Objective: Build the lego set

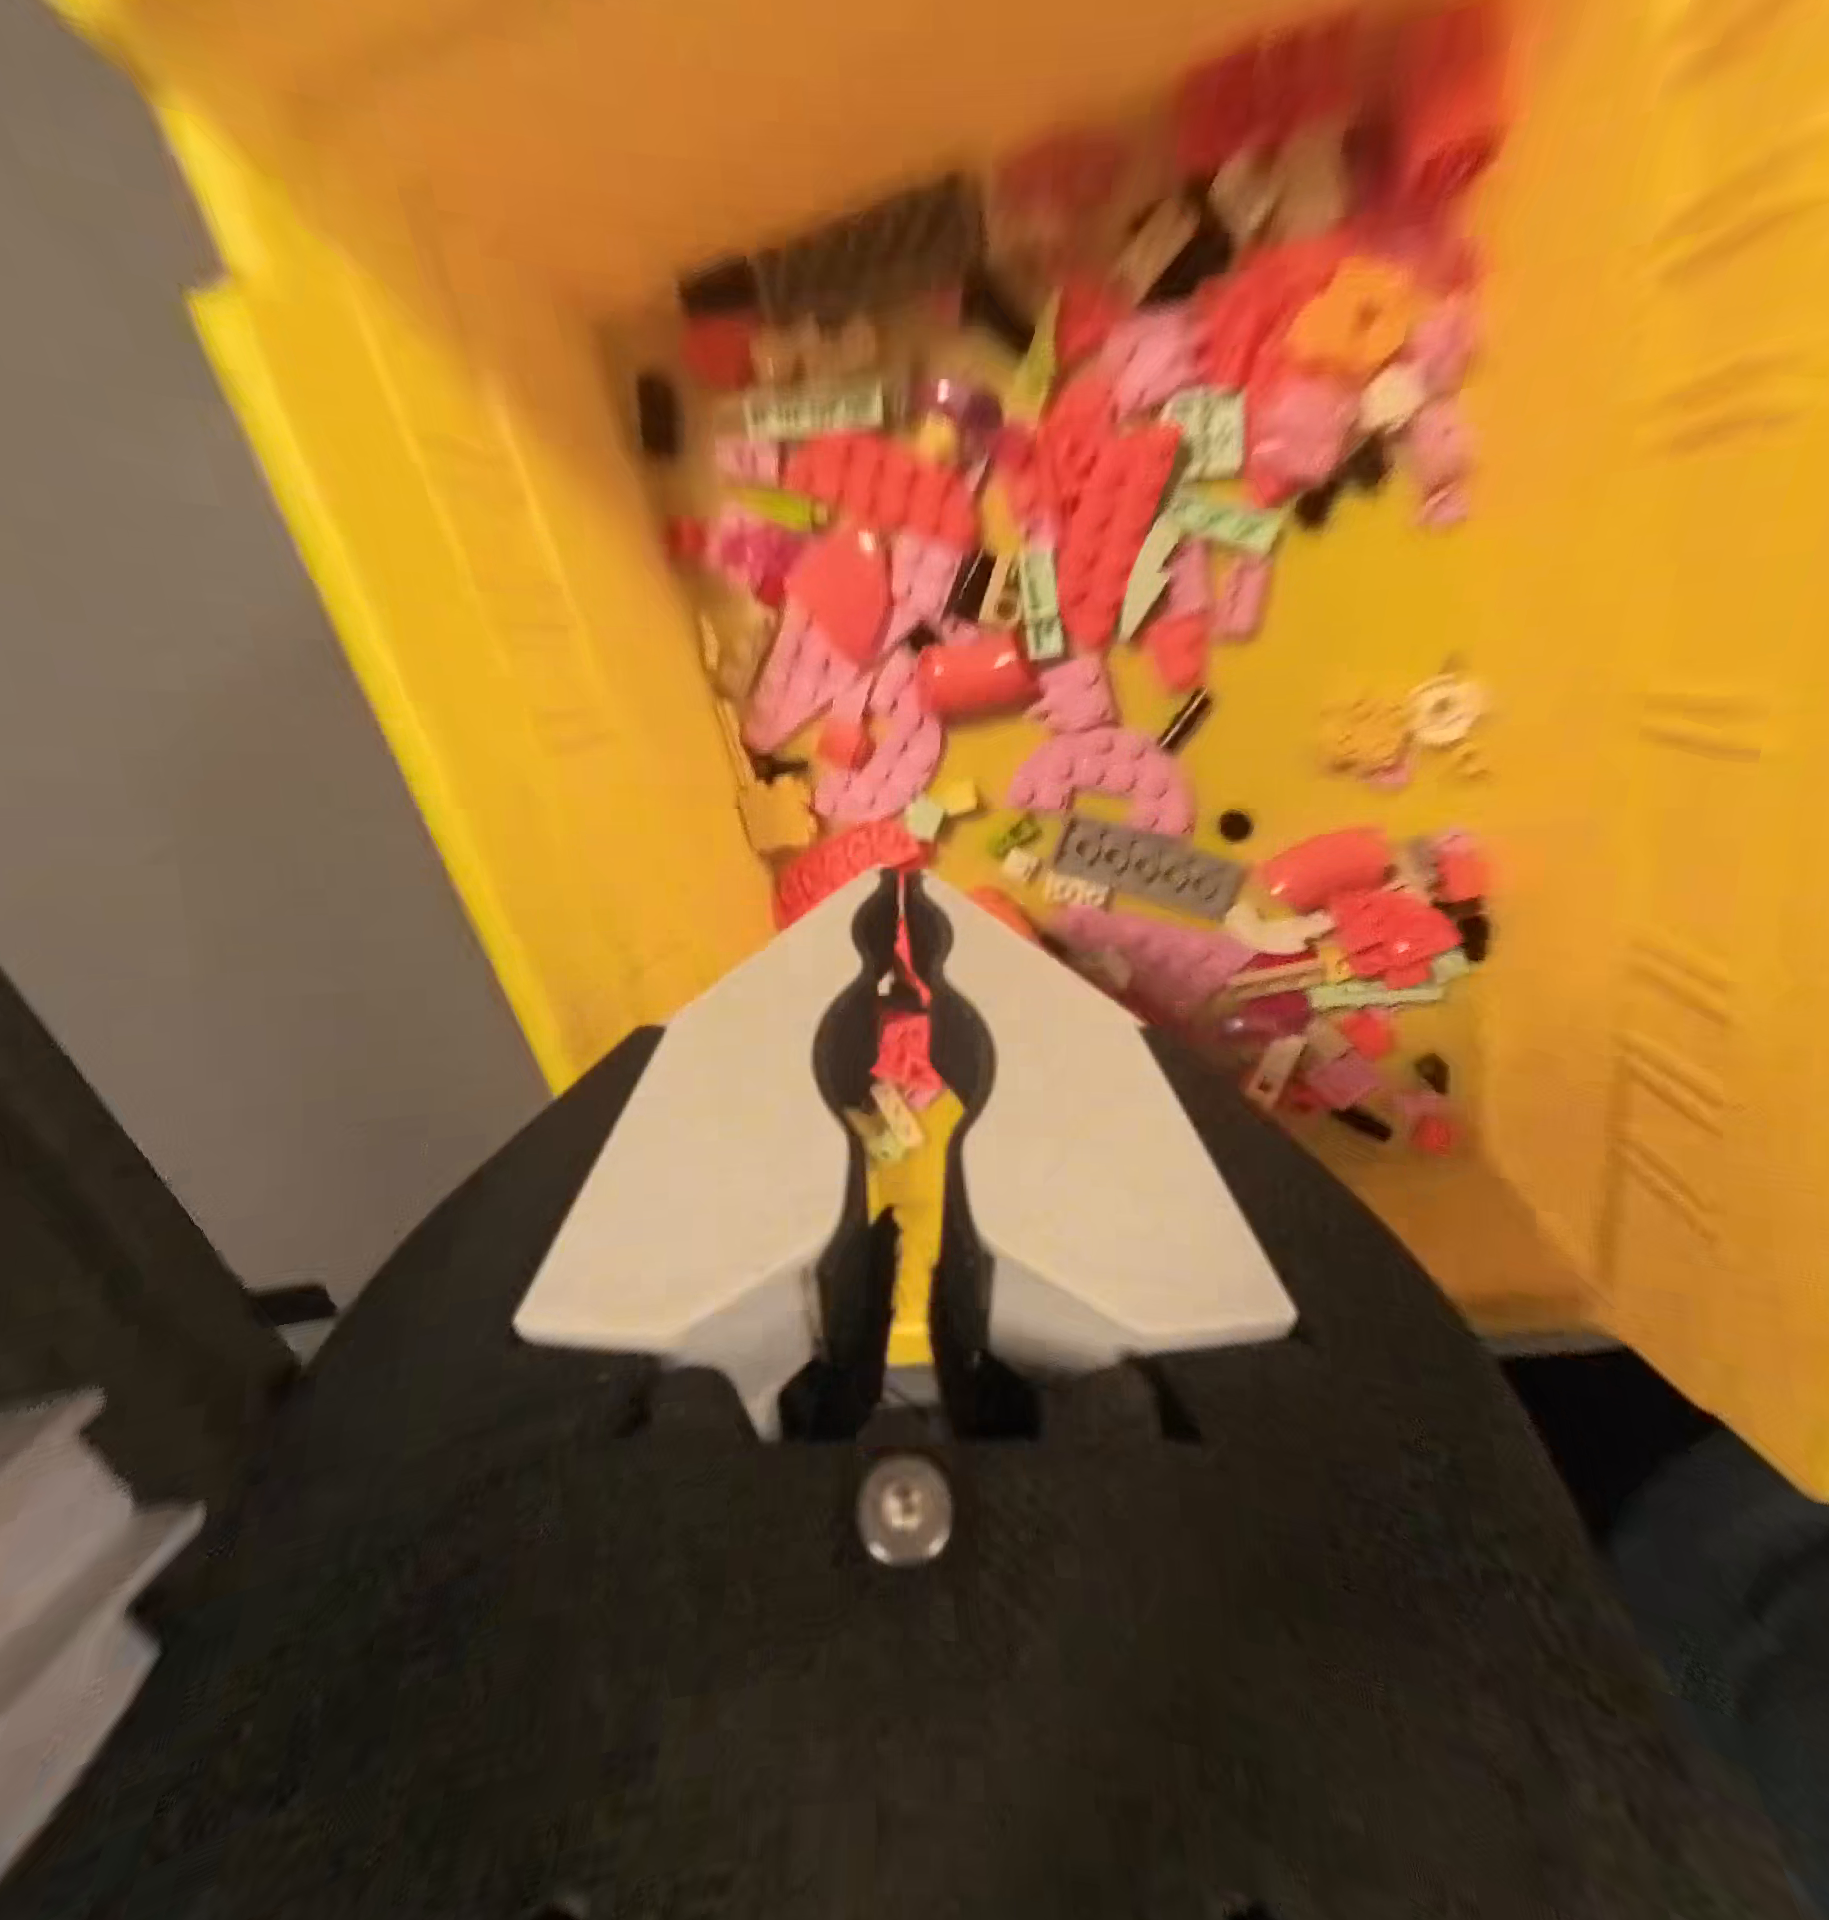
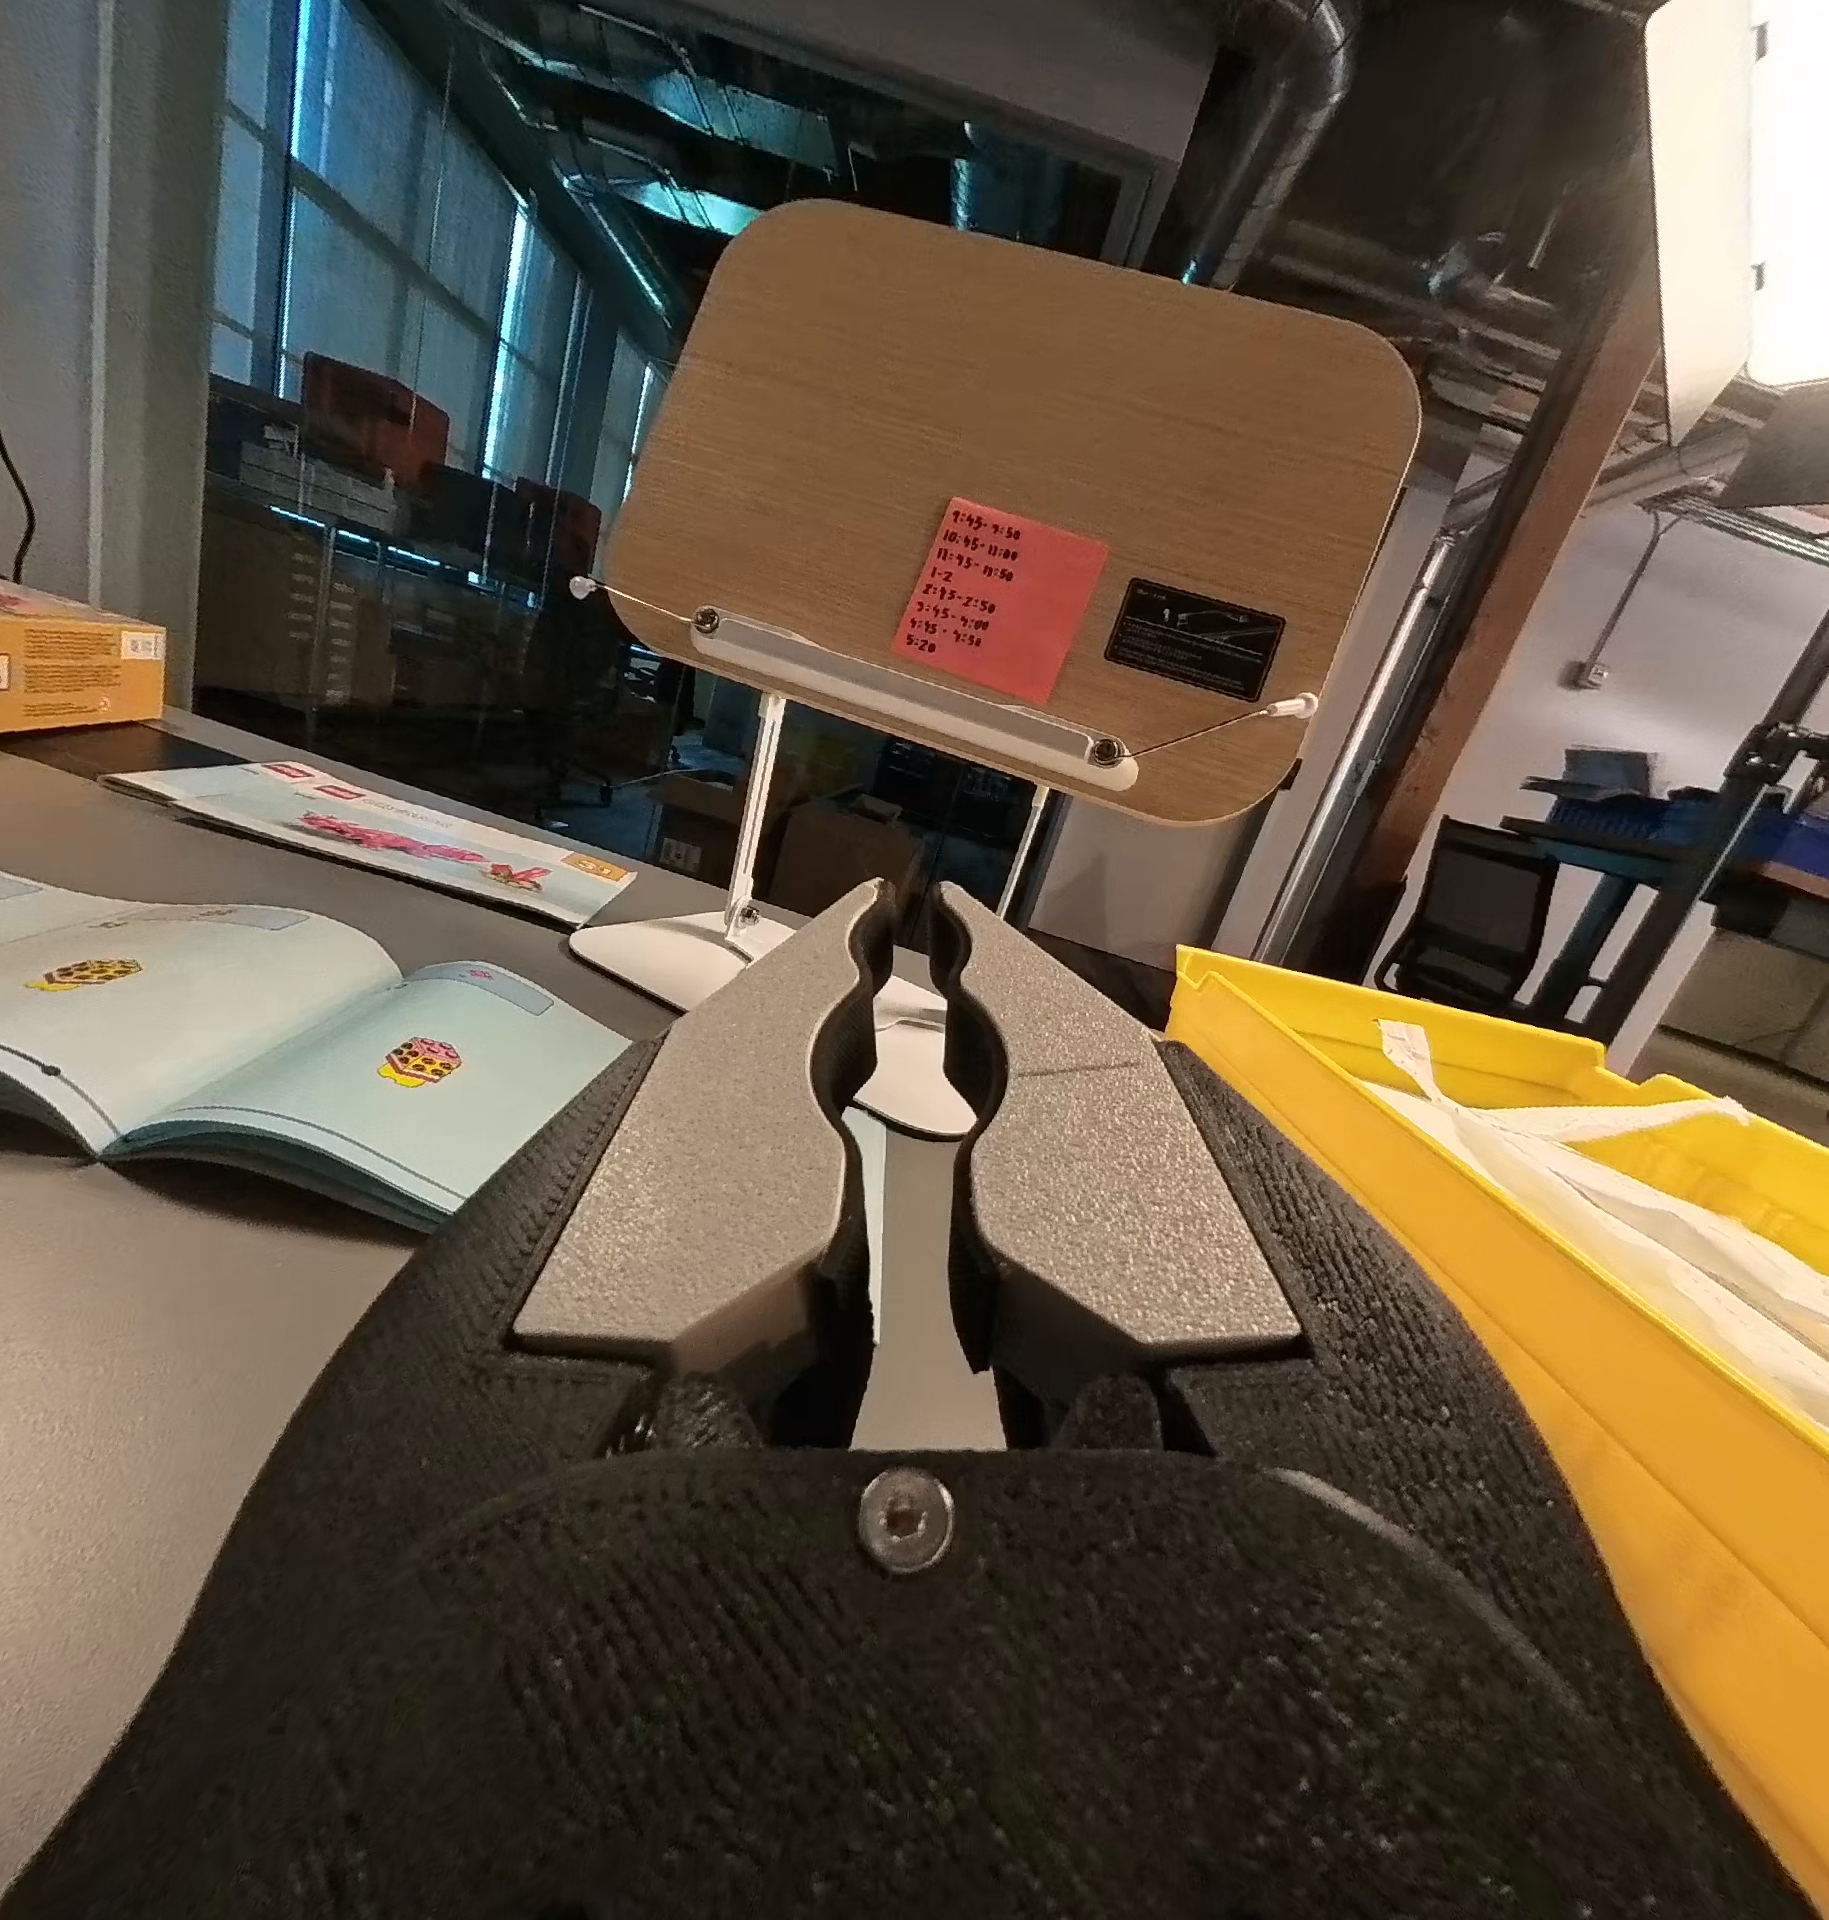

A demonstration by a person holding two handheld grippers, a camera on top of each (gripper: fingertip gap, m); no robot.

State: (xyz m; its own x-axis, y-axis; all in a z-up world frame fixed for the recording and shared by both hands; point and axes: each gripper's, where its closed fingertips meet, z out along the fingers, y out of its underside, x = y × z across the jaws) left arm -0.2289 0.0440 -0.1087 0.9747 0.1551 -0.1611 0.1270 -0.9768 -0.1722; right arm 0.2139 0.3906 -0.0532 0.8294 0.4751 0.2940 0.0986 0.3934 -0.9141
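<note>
yellow bin [image 1: 1637,623], toy bricks [image 1: 993,540] inside (blurred)

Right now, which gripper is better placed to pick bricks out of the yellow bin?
Left, most likely. The left gripper is already inside the yellow bin, jaws closed at the edge of the brick pile. The right gripper points at the book stand, nothing between its jaws.

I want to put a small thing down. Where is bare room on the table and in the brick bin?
Table: bare grey patch in front of the open booklet, left of the right gripper. Brick bin: bare yellow floor between the pink arch and the white ring. Crowded: the brick heap at the back and left.
</note>
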